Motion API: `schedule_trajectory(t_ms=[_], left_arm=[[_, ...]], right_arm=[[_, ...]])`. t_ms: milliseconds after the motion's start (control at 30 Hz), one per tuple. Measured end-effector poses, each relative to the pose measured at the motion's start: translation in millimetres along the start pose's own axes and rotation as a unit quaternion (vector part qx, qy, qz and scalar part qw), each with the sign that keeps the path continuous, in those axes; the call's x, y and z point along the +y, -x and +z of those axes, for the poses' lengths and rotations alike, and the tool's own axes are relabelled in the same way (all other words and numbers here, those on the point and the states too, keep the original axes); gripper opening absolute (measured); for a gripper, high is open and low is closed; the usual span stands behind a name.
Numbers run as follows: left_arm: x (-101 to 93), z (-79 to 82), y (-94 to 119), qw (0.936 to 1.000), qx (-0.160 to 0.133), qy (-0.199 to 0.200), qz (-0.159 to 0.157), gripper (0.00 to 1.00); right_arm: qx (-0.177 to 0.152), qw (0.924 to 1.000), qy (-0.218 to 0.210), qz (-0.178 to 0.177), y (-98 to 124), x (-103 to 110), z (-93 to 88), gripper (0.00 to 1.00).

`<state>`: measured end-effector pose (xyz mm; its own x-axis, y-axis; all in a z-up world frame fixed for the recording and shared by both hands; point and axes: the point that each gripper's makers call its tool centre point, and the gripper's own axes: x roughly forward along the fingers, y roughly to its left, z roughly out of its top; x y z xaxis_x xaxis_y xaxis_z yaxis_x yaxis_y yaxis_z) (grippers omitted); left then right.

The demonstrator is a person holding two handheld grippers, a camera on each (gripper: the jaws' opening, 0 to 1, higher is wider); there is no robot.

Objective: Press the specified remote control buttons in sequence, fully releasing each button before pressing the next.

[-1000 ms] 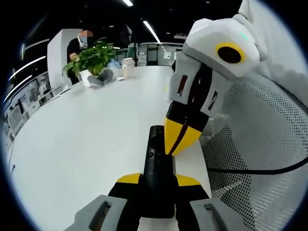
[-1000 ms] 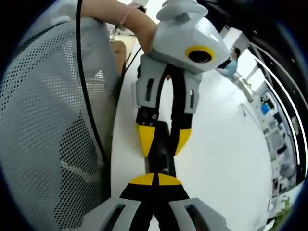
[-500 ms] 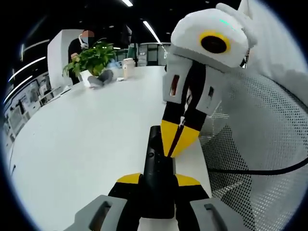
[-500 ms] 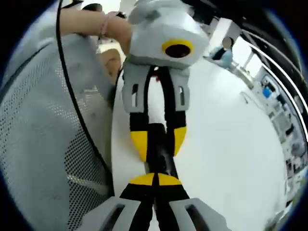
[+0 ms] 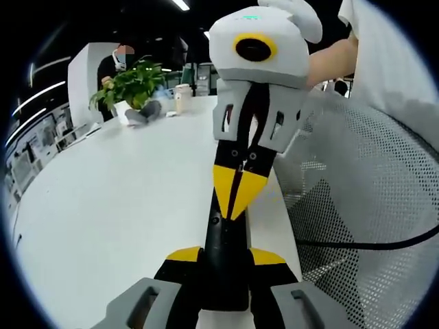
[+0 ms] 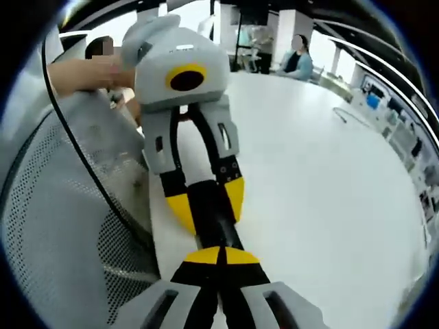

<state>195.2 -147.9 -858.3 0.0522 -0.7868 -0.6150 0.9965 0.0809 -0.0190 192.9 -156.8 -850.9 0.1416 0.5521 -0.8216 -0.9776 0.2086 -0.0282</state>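
A: Comparing with half a second ago, what differs in the left gripper view?

B: The right gripper [image 5: 235,199] now stands at the frame's centre top, where earlier it leaned in from the upper right. Its yellow tips are closed together, pointing down onto the far end of the remote control [image 5: 224,264]. The right gripper view has swung too: the left gripper [image 6: 206,205] now sits upper left of centre, and more of the white table [image 6: 309,178] fills the right half.

A: And the remote itself?

B: A slim black bar, lying lengthwise at lower centre in both views. In the left gripper view it runs up from between the left gripper's own jaws, which are clamped on its near end; a small round button shows on its upper face just below the yellow tips. In the right gripper view the yellow-tipped fingers [image 6: 180,209] of the left gripper flank it on both sides, gripping it, while the right gripper's own jaws meet together at the bottom, tips on the bar's end.

A: Surroundings?

B: A grey mesh chair back [image 5: 357,205] with a black cable [image 5: 363,243] at the right of the left gripper view; a potted plant [image 5: 130,82] and a paper cup [image 5: 182,96] at upper left, far across the table.
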Motion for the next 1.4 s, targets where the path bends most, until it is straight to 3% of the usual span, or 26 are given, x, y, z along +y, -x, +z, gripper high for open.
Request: schedule_trajectory(t_ms=[500,667,767,1167,1400], left_arm=[[0.3,0.1,-0.9,1.0,-0.001,0.0,-0.001,0.24],[0.5,0.0,-0.9,1.0,0.0,-0.001,-0.002,0.24],[0.4,0.1,-0.9,1.0,0.001,-0.002,-0.002,0.24],[-0.1,-0.2,-0.5,1.0,0.003,-0.004,-0.004,0.24],[0.0,-0.3,-0.4,1.0,0.008,-0.001,-0.003,0.24]], right_arm=[[0.017,0.9996,0.005,0.021,1.1,-2.6,-3.4,0.0],[0.039,0.9967,-0.048,0.053,0.6,-3.3,-2.9,0.0],[0.052,0.9952,-0.055,0.061,-1.2,-5.1,-1.3,0.0],[0.083,0.9949,0.022,0.054,-4.0,-1.4,-0.5,0.0],[0.078,0.9949,0.028,0.058,-2.4,-1.9,-0.1,0.0]])
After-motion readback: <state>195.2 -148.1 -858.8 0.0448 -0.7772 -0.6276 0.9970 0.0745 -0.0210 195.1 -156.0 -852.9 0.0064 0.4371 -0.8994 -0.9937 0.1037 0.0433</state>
